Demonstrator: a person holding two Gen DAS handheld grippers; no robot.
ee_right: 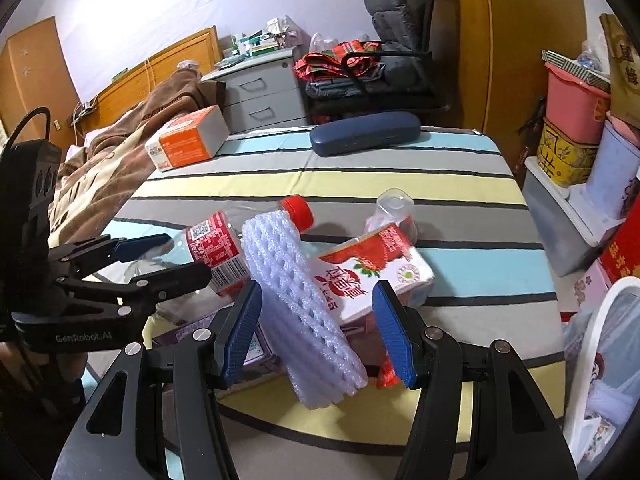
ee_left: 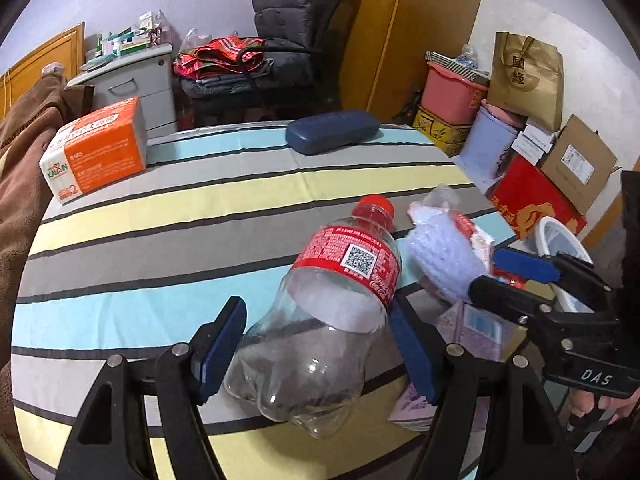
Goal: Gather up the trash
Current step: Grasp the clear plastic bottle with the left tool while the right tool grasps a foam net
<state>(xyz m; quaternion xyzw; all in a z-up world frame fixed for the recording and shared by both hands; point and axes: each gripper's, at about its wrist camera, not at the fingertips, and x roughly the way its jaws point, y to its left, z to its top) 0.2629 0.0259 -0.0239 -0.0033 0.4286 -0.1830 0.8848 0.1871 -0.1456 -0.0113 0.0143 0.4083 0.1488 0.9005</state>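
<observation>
Left wrist view: the left gripper (ee_left: 316,308) is seen from behind, pointing down toward the table (ee_left: 160,240).
Left fingers: they are closed halfway on the bottle (ee_left: 352,256); the blue pads are pressed on its two sides, near the base.
Bottle: clear plastic and empty, with a red label and a red cap. It is held tilted above the striped cloth, with the cap turned away from the camera.
Right wrist view: the right gripper (ee_right: 318,288) is seen over the near side of the table, also pointing down.
Right fingers: they are closed halfway on the foam net (ee_right: 296,308) and the carton (ee_right: 372,264), which are squeezed together between the pads.
Foam net: white, rolled, and held slanted. Its lower end hangs out toward the camera.
Carton: white and red, with a strawberry picture. It is pressed beside the net, against the right pad.
Grippers: they are held side by side, near each other, the left with the bottle just beside the net.
Cup (ee_right: 394,204): clear plastic, seen behind the carton; it cannot be told whether it stands or lies.
Bin (ee_right: 596,340): a white rim is seen beside the table, at the right edge of the right wrist view.
Case (ee_left: 332,130): dark blue, shut, laid at the far edge of the table.
Box (ee_left: 96,152): orange and white, laid at the far left corner.
</observation>
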